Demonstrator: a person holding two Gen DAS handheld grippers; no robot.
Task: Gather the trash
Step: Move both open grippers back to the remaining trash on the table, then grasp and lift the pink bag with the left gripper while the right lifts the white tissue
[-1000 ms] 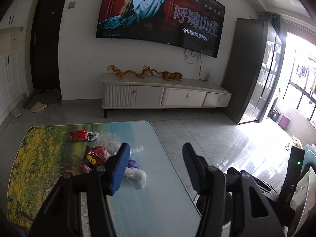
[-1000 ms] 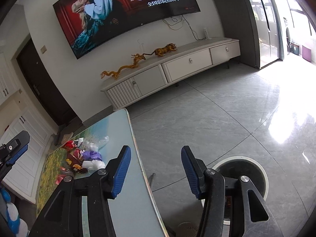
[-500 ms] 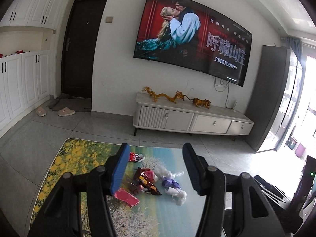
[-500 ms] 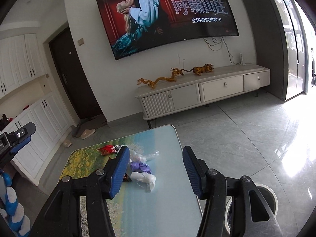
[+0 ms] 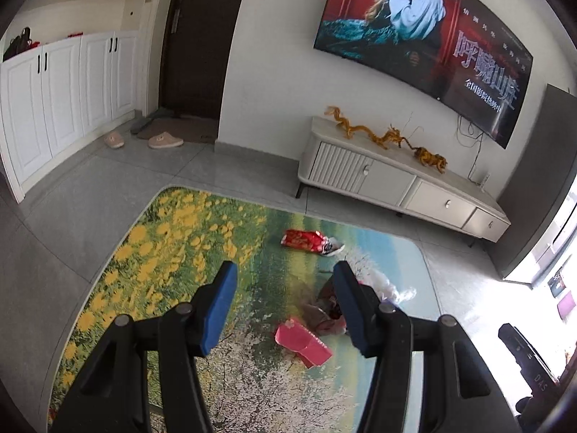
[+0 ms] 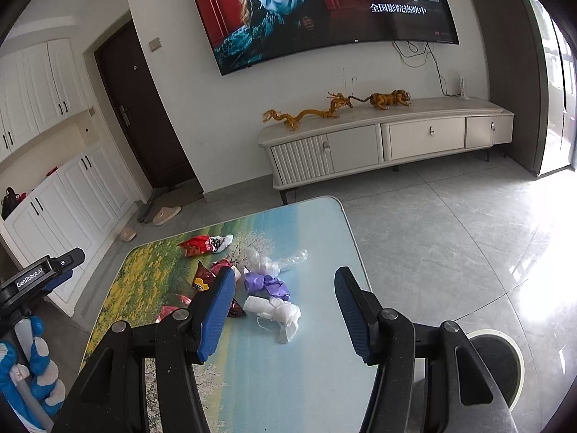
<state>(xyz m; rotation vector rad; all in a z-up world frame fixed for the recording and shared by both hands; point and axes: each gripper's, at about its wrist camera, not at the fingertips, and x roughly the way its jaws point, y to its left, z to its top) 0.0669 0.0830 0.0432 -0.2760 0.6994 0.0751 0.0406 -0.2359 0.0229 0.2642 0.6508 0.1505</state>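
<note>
Both tongs (image 5: 285,303) (image 6: 285,306) gape above table's (image 6: 324,379) litter (image 6: 267,285).

A home living room, seemingly: wall television (image 6: 324,11), media cabinet (image 6: 389,140), slippers (image 5: 165,140).

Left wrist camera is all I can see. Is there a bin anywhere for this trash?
Observer: Yes. The right wrist view shows a round bin on the floor, just off the table on its right side.
Child: Is there trash that I'm missing?
Observer: A crumpled purple wrapper lies on the table beside the red packets.
Child: Anything else?
Observer: A white tissue wad lies just in front of the purple wrapper, on the side nearer the camera.
</note>
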